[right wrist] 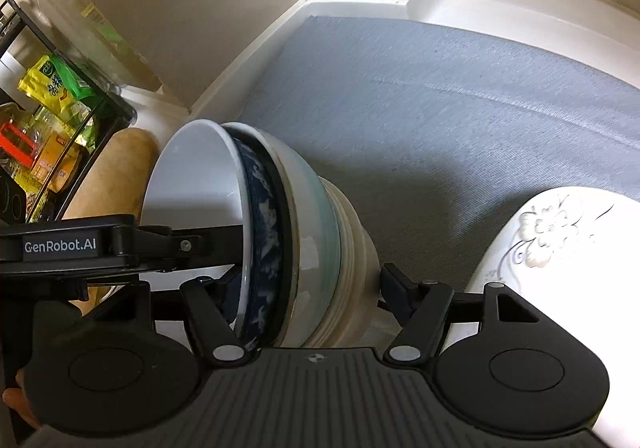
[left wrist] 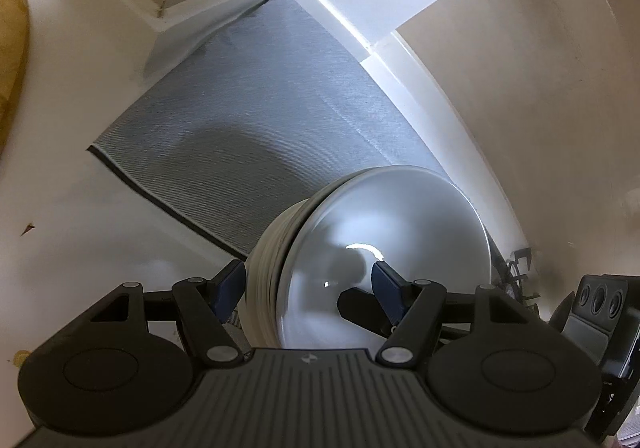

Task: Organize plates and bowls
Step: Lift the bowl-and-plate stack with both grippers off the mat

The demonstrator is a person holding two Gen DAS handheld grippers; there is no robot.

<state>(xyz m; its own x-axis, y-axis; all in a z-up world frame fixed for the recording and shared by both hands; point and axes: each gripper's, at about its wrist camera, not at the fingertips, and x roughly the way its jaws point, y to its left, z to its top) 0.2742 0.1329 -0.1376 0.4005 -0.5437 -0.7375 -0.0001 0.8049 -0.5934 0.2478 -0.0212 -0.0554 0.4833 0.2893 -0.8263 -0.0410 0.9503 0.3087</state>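
A nested stack of bowls (right wrist: 316, 232) lies tipped on its side over the grey mat (right wrist: 440, 107): a white bowl innermost, then a blue-patterned one, a pale green one and a ribbed cream one outermost. My right gripper (right wrist: 310, 288) is shut on the stack's wall, one finger inside the white bowl and one against the cream base. In the left wrist view the same stack of bowls (left wrist: 384, 232) shows its white inside, and my left gripper (left wrist: 308, 286) clamps its wall the same way. I cannot tell whether the stack touches the mat.
A white plate with a flower pattern (right wrist: 560, 232) lies on the mat at the right. A black wire rack of snack packets (right wrist: 52, 107) stands at the left with a tan object (right wrist: 120, 175) beside it. White walls close in the mat's (left wrist: 260, 107) far corner.
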